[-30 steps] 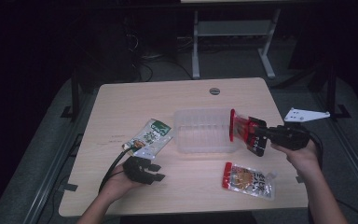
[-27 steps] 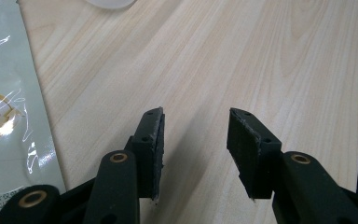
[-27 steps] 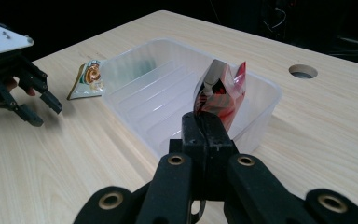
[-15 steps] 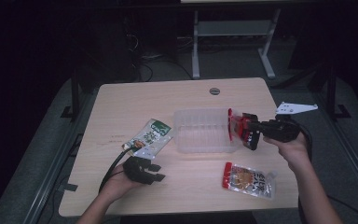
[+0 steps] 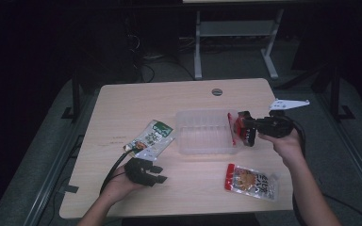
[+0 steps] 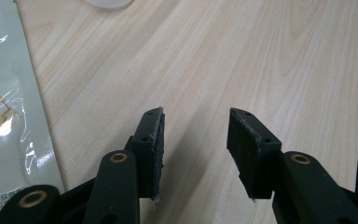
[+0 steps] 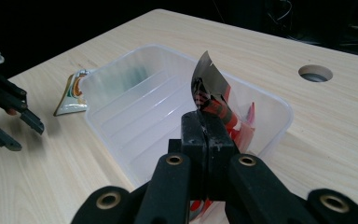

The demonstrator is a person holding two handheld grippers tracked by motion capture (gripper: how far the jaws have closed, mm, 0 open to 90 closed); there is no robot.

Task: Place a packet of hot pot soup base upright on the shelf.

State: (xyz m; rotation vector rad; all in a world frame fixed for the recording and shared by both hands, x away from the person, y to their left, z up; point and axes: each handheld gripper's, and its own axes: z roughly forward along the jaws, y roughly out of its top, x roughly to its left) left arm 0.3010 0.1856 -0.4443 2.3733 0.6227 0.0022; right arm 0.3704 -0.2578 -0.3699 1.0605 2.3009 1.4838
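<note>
Nearest the person, the left gripper (image 5: 147, 175) is resting low on the pale wood-grain table (image 5: 136, 99), its ribbed black jaws standing apart with only bare wood between them. A glossy white-and-green packet (image 5: 152, 137) is lying flat just beyond it, crinkled and shiny. On the right side, a second flat packet (image 5: 250, 181), clear-fronted with a red edge and an orange picture, is waiting near the table's front edge.

Farther out, the right gripper (image 5: 241, 129) is holding a thin red foil packet (image 7: 212, 95), its jaws pressed tightly together on the packet's lower part. The packet is curling upward, silver on its inner face, and hanging over the right rim of the clear plastic tub (image 5: 188, 117), a shallow rounded rectangle with ribs along its floor, sitting mid-table.

The step in hand appears to be placing this packet into the tub. The next move likely calls for carrying it a little farther over the tub's floor, lowering it, then parting the jaws so the limp foil drops flat inside

Beyond the tub, a round cable hole (image 5: 217, 92) is sitting near the far edge
</note>
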